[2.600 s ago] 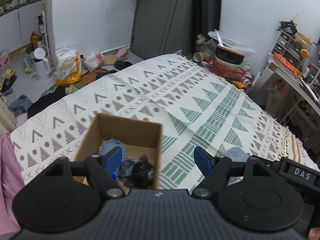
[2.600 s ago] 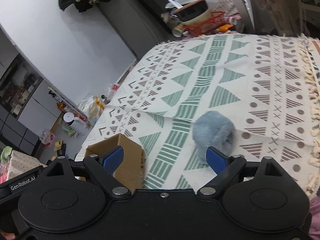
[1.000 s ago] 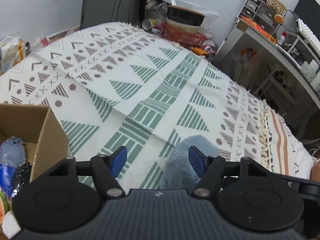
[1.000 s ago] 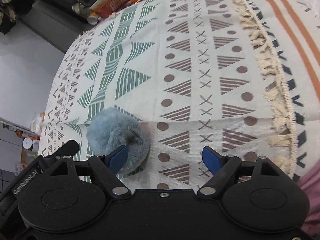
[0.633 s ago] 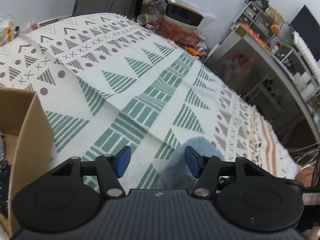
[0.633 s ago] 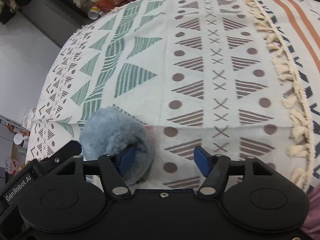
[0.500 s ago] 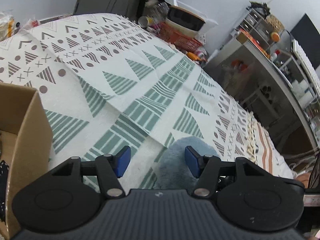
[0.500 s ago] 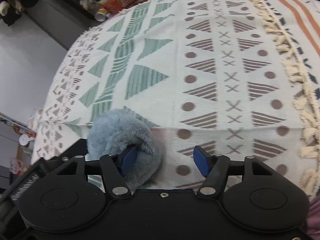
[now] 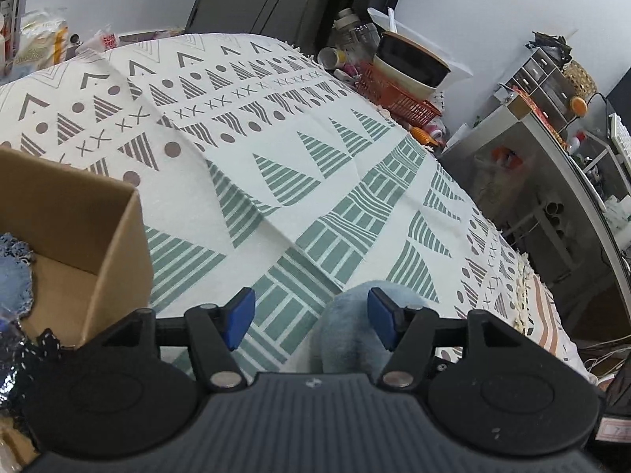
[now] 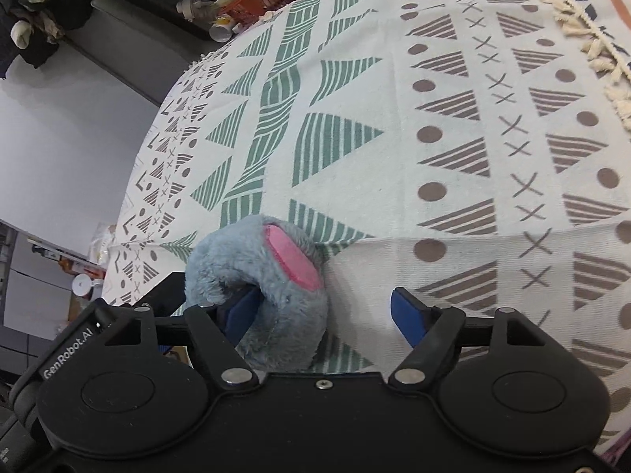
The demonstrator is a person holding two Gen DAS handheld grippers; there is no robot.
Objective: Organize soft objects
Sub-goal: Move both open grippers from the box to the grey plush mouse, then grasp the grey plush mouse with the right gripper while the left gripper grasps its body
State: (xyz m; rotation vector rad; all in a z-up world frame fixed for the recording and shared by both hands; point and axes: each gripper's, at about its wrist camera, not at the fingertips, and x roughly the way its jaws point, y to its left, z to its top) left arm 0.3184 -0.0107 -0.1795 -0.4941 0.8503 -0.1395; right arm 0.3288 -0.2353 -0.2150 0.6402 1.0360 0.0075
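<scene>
A blue-grey plush toy (image 10: 244, 252) with a pink patch (image 10: 294, 260) lies on the patterned bedspread (image 10: 434, 118). My right gripper (image 10: 325, 313) is open; its left finger is tucked into a fold of the plush, and its right finger stands clear over the cloth. In the left wrist view the plush (image 9: 347, 339) bulges up beside the right finger of my open left gripper (image 9: 310, 317), which holds nothing. A cardboard box (image 9: 79, 213) stands at the left, with a blue cloth (image 9: 12, 272) and a dark sparkly item (image 9: 15, 354) inside.
A red basket (image 9: 398, 94) with a bowl and bottles sits beyond the bed's far edge. Metal shelving and a desk (image 9: 552, 165) stand to the right. A tasselled fringe (image 10: 583, 35) runs along the bedspread's right side. Bags (image 9: 39, 39) lie on the floor at far left.
Both grippers have closed in on the plush from either side. The plush has rolled, showing its pink patch, and the right gripper's left finger has slid into its fold.
</scene>
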